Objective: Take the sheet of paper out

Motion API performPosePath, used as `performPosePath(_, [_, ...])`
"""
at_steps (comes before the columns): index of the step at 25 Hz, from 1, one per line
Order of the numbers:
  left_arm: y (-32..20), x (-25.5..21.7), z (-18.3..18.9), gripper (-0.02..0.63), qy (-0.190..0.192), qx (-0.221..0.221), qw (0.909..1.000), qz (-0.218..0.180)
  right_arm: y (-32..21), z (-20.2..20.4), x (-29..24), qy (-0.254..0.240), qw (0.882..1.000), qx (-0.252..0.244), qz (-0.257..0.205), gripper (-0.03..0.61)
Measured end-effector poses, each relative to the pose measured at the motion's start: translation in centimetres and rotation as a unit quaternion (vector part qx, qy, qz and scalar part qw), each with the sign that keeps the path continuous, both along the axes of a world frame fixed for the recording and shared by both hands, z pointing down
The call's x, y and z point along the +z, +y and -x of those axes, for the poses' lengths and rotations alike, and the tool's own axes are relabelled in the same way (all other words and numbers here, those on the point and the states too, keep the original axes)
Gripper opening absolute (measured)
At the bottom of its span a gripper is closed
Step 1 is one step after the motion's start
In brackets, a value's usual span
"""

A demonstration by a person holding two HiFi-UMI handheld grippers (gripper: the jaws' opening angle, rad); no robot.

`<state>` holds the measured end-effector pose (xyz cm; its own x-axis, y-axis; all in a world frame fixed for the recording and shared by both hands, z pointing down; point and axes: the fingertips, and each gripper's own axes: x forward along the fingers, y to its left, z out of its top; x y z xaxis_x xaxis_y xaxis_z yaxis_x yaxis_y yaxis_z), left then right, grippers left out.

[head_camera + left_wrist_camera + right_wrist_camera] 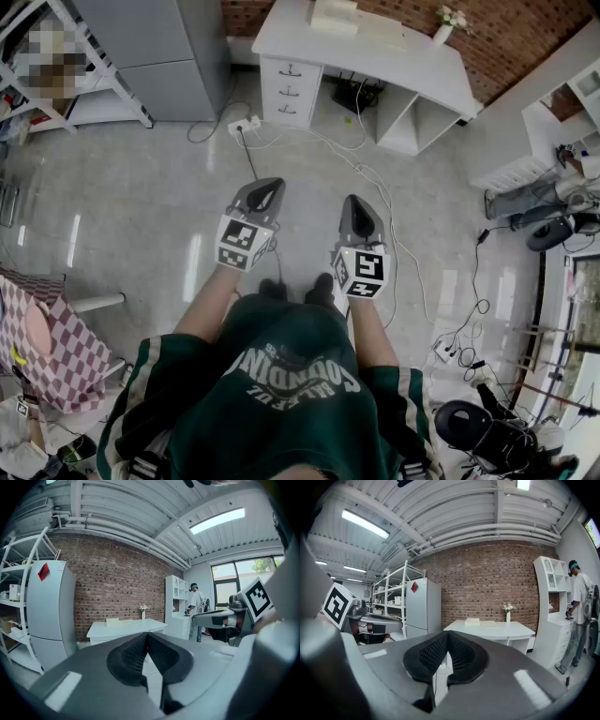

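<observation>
A white desk stands a few steps ahead against the brick wall. On it lie a flat white box, a thin white sheet-like thing beside the box, and a small vase of flowers. My left gripper and right gripper are held side by side above the floor, both pointing toward the desk and far short of it. The left gripper has its jaws together with nothing between them. On the right gripper the pads likewise meet on nothing.
A grey fridge and white shelving stand at the left. A tall white cabinet is at the right, with a person beside it. Cables and a power strip lie on the floor before the desk.
</observation>
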<state>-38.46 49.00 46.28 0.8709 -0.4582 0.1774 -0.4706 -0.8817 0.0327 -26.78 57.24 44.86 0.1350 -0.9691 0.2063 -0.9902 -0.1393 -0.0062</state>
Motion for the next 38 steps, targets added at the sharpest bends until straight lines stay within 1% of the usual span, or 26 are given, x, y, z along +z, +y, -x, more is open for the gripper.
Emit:
performPosePath(5, [0.2, 0.2, 0.1, 0.011, -0.001, 0.001, 1.0000, 0.002, 0.1, 0.1, 0.1, -0.016, 1.000, -0.006, -0.011, 0.000])
performPosePath(17, [0.4, 0.3, 0.5, 0.011, -0.002, 0.002, 1.0000, 0.003, 0.2, 0.4, 0.3, -0.017, 1.000, -0.003, -0.007, 0.000])
performPosePath(22, [-0.1, 0.5, 1.3, 0.011, 0.000, 0.003, 1.0000, 0.004, -0.2, 1.2, 0.5, -0.016, 1.000, 0.003, -0.005, 0.001])
performPosePath(27, [-0.1, 0.8, 1.8, 0.011, 0.004, 0.013, 0.9999, 0.006, -0.5, 1.6, 0.9, -0.012, 1.000, 0.020, 0.002, -0.003])
performPosePath(32, [-0.8, 1.4, 1.8, 0.011, -0.002, 0.015, 0.9998, 0.012, -1.6, 1.9, 1.2, -0.017, 1.000, 0.014, 0.006, -0.003])
performPosePath(38, [-3.7, 1.5, 1.3, 0.011, -0.004, 0.006, 0.9999, 0.012, -4.7, 1.6, 1.9, -0.019, 1.000, -0.002, 0.016, -0.015])
